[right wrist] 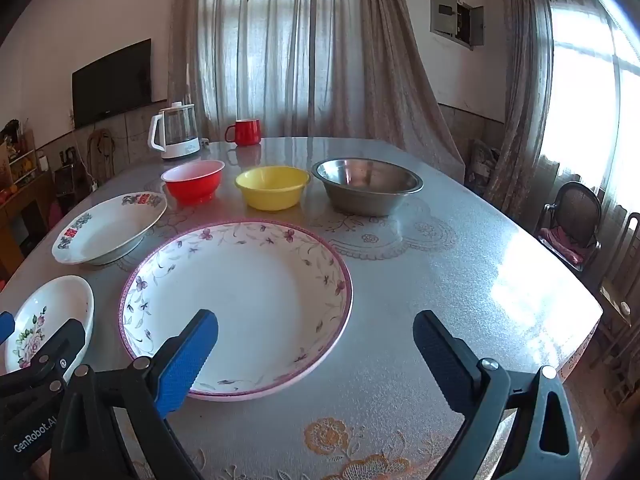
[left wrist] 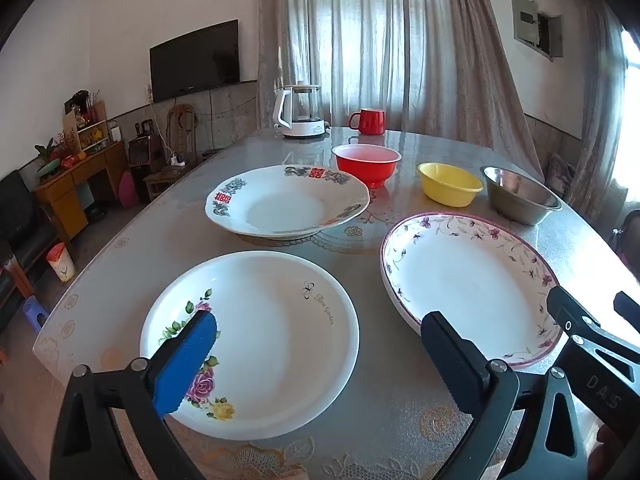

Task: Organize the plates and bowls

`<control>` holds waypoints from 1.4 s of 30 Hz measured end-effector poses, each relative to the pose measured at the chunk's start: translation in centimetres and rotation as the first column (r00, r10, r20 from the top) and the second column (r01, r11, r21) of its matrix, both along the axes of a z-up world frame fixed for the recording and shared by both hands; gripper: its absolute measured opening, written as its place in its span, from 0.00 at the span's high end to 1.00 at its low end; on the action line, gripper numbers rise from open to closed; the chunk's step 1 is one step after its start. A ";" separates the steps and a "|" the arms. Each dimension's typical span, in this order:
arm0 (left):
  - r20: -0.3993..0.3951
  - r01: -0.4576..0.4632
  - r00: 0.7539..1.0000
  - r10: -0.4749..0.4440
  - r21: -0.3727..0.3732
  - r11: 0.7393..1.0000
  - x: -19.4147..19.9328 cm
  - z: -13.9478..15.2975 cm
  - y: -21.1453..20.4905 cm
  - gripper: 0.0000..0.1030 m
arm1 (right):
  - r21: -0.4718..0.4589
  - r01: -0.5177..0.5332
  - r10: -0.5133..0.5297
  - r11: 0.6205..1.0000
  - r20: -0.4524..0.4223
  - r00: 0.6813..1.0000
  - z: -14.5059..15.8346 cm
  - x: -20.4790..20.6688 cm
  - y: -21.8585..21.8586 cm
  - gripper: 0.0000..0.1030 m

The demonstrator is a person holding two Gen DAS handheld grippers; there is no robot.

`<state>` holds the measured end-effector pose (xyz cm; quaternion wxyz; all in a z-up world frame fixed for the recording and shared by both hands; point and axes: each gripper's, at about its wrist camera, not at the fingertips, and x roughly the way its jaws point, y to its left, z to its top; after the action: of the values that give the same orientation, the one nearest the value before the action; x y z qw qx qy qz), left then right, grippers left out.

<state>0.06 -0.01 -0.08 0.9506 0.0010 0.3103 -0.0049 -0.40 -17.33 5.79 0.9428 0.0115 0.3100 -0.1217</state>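
Table (right wrist: 460, 264) bearing three plates and three bowls: rose plate (left wrist: 256, 340) partly hidden behind left gripper (left wrist: 320, 356), purple-rimmed plate (right wrist: 248, 304) behind right gripper (right wrist: 316, 356), both spread wide, holding nothing; rose plate cut off in right view.

Left gripper (left wrist: 318, 344) and right gripper (right wrist: 316, 340) hang side by side, both tilted downward, jaws spread wide with nothing between them; each carries one blue pad and one black.
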 end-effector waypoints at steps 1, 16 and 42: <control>-0.016 -0.010 1.000 0.010 -0.023 1.000 0.4 0.0 0.5 0.00 | 0.002 0.000 0.000 1.000 -0.004 1.000 0.0 0.0 0.0 0.03; -0.015 -0.024 1.000 0.024 0.003 1.000 0.4 -0.2 0.7 0.00 | 0.001 -0.061 0.061 0.998 -0.001 0.998 0.2 0.3 0.5 0.03; -0.047 -0.025 0.999 0.025 -0.011 1.000 1.0 -0.8 1.3 0.00 | 0.051 -0.105 0.106 0.993 -0.036 0.994 -0.6 1.3 0.4 0.03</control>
<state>1.08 1.29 -0.89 0.9431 -0.0087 0.3323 0.0050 0.90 -16.91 5.23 0.9413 0.0158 0.3311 -0.0643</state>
